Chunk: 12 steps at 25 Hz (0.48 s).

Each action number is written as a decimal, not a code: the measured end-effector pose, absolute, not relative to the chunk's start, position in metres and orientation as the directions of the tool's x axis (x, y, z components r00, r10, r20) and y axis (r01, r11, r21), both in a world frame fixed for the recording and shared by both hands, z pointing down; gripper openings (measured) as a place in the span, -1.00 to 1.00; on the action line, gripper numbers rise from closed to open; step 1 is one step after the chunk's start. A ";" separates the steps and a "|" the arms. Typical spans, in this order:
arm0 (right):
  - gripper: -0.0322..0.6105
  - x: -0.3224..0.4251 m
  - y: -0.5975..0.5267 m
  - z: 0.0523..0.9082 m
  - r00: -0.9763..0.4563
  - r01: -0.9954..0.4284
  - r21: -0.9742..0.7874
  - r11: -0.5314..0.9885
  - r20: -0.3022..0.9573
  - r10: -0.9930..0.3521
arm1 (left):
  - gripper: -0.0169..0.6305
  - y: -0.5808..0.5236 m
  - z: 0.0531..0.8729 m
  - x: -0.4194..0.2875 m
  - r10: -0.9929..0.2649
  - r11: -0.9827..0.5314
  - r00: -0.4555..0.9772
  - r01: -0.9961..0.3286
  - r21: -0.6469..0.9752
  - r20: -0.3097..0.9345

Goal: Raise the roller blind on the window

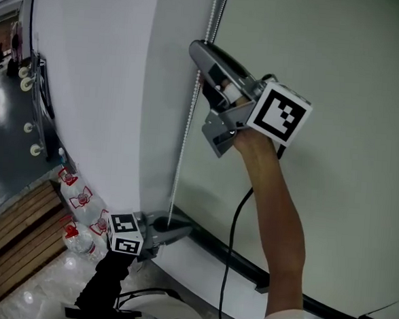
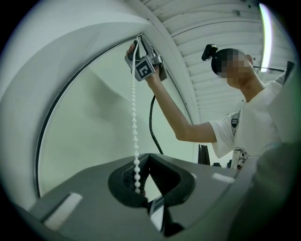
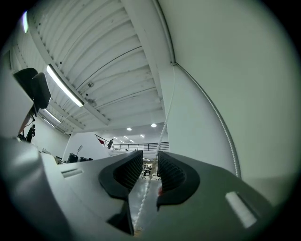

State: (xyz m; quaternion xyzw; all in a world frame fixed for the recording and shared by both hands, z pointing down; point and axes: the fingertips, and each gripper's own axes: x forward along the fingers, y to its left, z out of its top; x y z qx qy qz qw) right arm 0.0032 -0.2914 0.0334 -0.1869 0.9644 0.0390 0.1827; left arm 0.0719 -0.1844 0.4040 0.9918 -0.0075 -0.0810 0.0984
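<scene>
The roller blind (image 1: 342, 70) hung as a pale, matte sheet at 3 o'clock of the bead chain (image 1: 184, 147), a straight string of small white balls. The left gripper (image 1: 174, 230) had its ribbed dark jaws closed on the chain low down; the right gripper (image 1: 201, 60), at 12 o'clock of it, held its jaws a narrow slot apart, the chain passing between unpinched. Only the left gripper view showed a white sleeve (image 2: 225, 134); only the head view showed clear plastic bottles (image 1: 81, 202) at 7 o'clock.

Bead chain (image 1: 181, 154): upper end cut off by the head view's top edge. Lower end hidden inside the clamped left tongs (image 2: 139, 176). Blurred where it passes between the parted right tongs (image 3: 150, 164). Distant figures (image 3: 111, 142) too small to identify.
</scene>
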 end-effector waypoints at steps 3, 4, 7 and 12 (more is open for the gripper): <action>-0.83 0.006 -0.289 0.031 -0.845 -0.391 -0.011 0.920 -0.391 -0.364 | -0.95 -0.183 0.408 0.070 -0.028 -0.981 0.986 0.004 0.196 -0.162; -0.84 0.007 -0.288 0.030 -0.841 -0.394 -0.018 0.919 -0.397 -0.368 | -0.95 -0.182 0.407 0.069 -0.028 -0.980 0.986 0.005 0.197 -0.163; -0.85 0.008 -0.287 0.029 -0.838 -0.385 -0.029 0.922 -0.407 -0.363 | -0.95 -0.182 0.405 0.067 -0.027 -0.979 0.986 0.007 0.203 -0.163; -0.86 0.009 -0.290 0.029 -0.842 -0.374 -0.018 0.927 -0.413 -0.348 | -0.95 -0.192 0.403 0.064 -0.025 -0.977 0.985 0.012 0.215 -0.169</action>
